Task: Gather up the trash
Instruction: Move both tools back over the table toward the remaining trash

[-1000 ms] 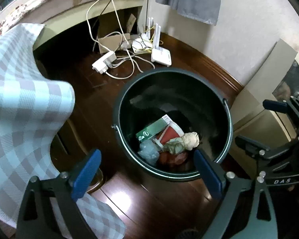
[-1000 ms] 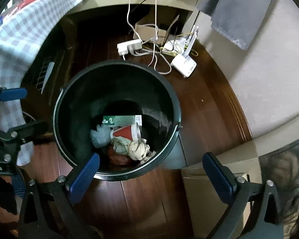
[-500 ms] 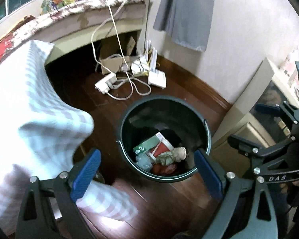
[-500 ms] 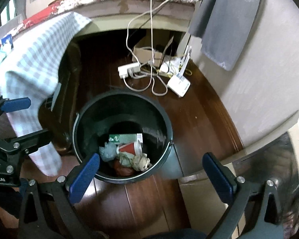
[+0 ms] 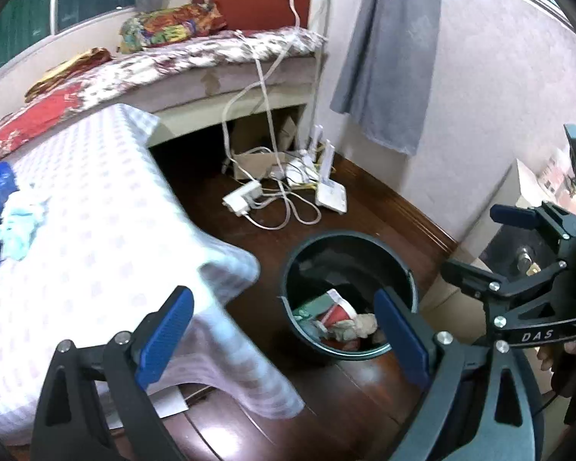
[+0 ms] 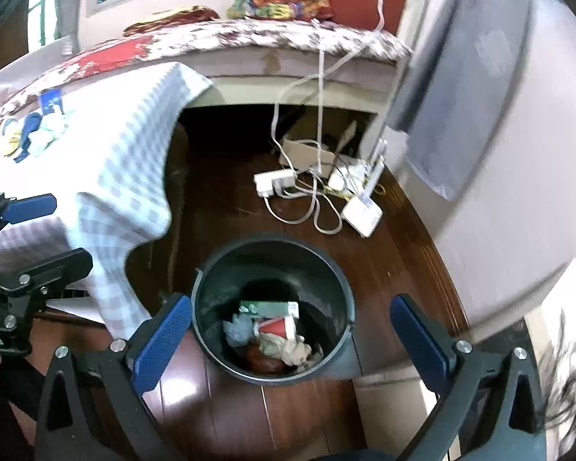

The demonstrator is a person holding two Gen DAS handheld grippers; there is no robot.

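- Bedroom corner, dark wood floor (image 6: 219,207), checked-cloth worktop (image 5: 96,230) on the left.
- Round black plastic bin (image 6: 211,330) already holds a red paper cup (image 6: 278,326) and wrappers.
- Left gripper (image 5: 284,332) and right gripper (image 6: 292,340) both spread wide, empty.
- Crumpled blue-and-white scraps (image 5: 13,226) on the worktop look next; I'd pinch them low and centred.

We see soft daylight from the windows (image 5: 76,4) at top left, w/ the floor (image 6: 219,199) dim and a glare patch on the boards near the bin (image 5: 349,296). Both views show strong fisheye bending and dark corners; motion blur smears the cloth (image 5: 96,230) in the left view and the wall (image 6: 518,153) at the right edge of the right view.
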